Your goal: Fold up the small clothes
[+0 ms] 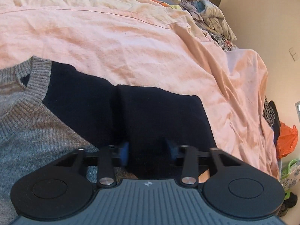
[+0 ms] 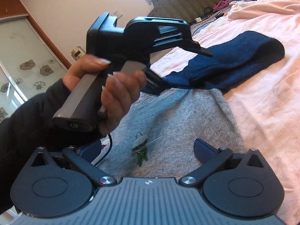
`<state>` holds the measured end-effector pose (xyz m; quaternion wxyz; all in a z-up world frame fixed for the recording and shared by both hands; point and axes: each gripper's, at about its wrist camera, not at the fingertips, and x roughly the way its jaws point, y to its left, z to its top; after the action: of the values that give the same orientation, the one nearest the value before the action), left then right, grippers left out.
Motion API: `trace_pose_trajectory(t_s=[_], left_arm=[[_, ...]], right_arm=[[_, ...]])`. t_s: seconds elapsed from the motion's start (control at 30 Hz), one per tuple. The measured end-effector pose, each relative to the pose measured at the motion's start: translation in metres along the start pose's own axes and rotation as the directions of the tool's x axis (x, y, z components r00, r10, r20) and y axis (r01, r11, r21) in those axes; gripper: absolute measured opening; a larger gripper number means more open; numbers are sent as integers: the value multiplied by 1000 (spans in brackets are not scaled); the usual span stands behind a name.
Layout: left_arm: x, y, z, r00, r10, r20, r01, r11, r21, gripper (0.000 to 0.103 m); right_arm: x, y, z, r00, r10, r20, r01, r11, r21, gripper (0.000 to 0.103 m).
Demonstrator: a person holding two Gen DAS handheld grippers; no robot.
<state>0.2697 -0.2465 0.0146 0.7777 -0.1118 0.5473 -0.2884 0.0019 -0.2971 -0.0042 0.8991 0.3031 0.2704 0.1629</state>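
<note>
A: Starting at nine o'clock in the left wrist view, what is lying there?

B: The sweater (image 1: 46,123), grey with a ribbed collar, is lying flat on the pink sheet (image 1: 121,43). Its navy sleeve (image 1: 161,112) is stretching toward three o'clock.

A: And the left gripper (image 1: 149,150)?

B: It is sitting at six o'clock, jaws narrowed, and the navy sleeve is filling the gap between the blue pads; they seem to be pinching it.

A: The right wrist view?

B: A hand (image 2: 120,91) at nine o'clock is gripping the other tool's handle. The right gripper (image 2: 148,148) at six o'clock is standing wide, holding nothing, hovering over the grey body. Clothes (image 1: 213,16) are piling at one o'clock.
</note>
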Motion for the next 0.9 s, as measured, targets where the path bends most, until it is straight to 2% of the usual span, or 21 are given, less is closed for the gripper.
trace_pose_trajectory(t_s=[0.03, 0.07, 0.23, 0.3, 0.37, 0.43, 0.53, 0.63, 0.7, 0.8, 0.9], left_arm=[[0, -4, -1, 1000, 19, 8, -19, 1000, 22, 10], [-1, -8, -6, 999, 41, 21, -41, 998, 49, 9], [-35, -17, -18, 990, 68, 128, -85, 987, 137, 7], [-66, -15, -23, 983, 52, 175, -82, 981, 174, 7], [-98, -3, -29, 973, 69, 218, -112, 975, 192, 7], [-128, 20, -39, 963, 98, 250, -141, 977, 162, 7], [-158, 63, -63, 941, 195, 275, -231, 967, 107, 7], [-172, 113, -88, 932, 276, 236, -285, 958, 5, 7], [-177, 136, -101, 928, 305, 213, -302, 952, -48, 7], [-179, 153, -116, 914, 349, 206, -335, 937, -100, 7], [-191, 149, -124, 903, 344, 258, -328, 939, -105, 8]], right_arm=[[-1, 0, 0, 1000, 1, 1, -1, 1000, 1, 103], [0, 1, 0, 1000, 2, 2, -2, 1000, 4, 103], [2, 3, 1, 1000, -2, 3, 2, 1000, 1, 103], [1, 2, 1, 1000, -4, 2, 4, 1000, -4, 103], [1, 3, 0, 1000, -6, 1, 6, 1000, -7, 103], [1, 4, -1, 1000, -8, 1, 8, 1000, -10, 103], [2, 6, -2, 1000, -11, -1, 11, 1000, -15, 103], [2, 8, -3, 1000, -15, -2, 15, 1000, -21, 103], [3, 9, -3, 1000, -17, -2, 17, 1000, -23, 103], [5, 10, -3, 1000, -21, -3, 21, 999, -28, 103], [5, 11, -3, 1000, -22, -8, 22, 999, -27, 103]])
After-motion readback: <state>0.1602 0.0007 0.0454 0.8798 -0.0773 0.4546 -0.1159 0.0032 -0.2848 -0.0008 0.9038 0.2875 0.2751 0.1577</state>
